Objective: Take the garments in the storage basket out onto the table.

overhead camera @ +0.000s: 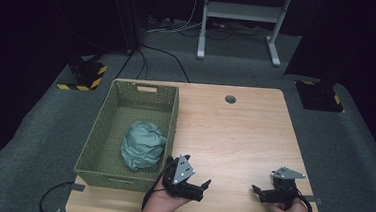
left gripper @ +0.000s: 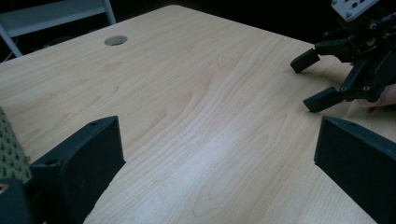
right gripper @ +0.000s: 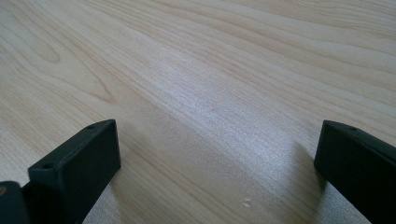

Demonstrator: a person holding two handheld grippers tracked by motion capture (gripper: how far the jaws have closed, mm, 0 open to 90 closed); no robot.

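Note:
A crumpled pale green cloth (overhead camera: pixel 143 145) lies in the near part of a green woven basket (overhead camera: pixel 101 130) on the left of the wooden table (overhead camera: pixel 234 134). My left gripper (overhead camera: pixel 204 189) rests near the front edge, just right of the basket's near corner, jaws pointing right. In its own view the left gripper (left gripper: pixel 219 158) is open over bare wood. My right gripper (overhead camera: pixel 257 193) sits at the front right, pointing left toward the other one. It also stands open with nothing between its jaws (right gripper: pixel 217 163), and it appears in the left gripper view as the right gripper (left gripper: pixel 322 79).
A round cable hole (overhead camera: pixel 230 99) lies near the table's far edge. The basket's corner (left gripper: pixel 10 154) shows at the left of the left gripper view. Beyond the table stand a white frame (overhead camera: pixel 239 19) and yellow-black striped feet (overhead camera: pixel 85 76) on grey carpet.

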